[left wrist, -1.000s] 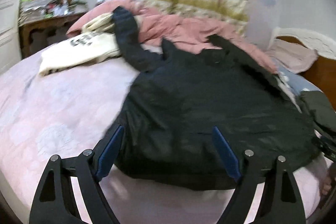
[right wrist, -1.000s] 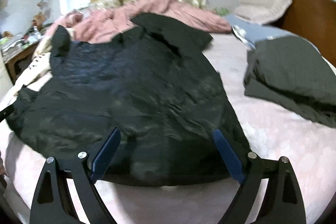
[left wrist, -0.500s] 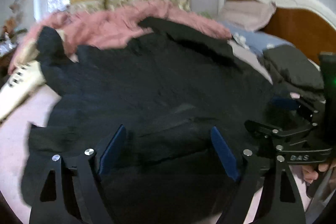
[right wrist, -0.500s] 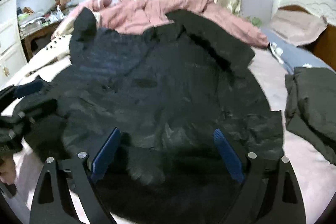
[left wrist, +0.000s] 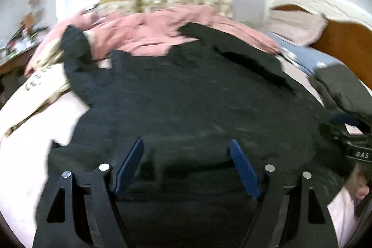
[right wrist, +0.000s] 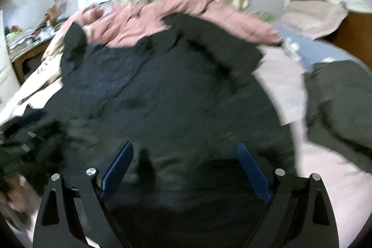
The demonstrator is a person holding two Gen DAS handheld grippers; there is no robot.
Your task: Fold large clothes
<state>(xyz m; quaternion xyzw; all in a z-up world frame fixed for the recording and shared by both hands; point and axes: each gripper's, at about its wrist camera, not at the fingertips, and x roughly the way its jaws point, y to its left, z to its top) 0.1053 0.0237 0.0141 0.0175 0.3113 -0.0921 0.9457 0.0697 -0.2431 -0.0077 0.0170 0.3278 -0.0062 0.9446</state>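
Your large black quilted jacket (left wrist: 197,97) lies spread flat across the pink-sheeted bed (left wrist: 30,155), its hem at the near edge, collar toward the rumpled pink quilt (left wrist: 144,36). You seem to be lining up the first fold; next, probably, pinch the hem. Your left claw (left wrist: 186,164) hovers over the hem, jaws wide but closing, gripping nothing. Your right claw (right wrist: 184,164) hangs released, empty.

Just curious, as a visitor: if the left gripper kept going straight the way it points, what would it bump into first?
Probably the black jacket spread on the bed; the left gripper, jaws closing on nothing, points down at it.
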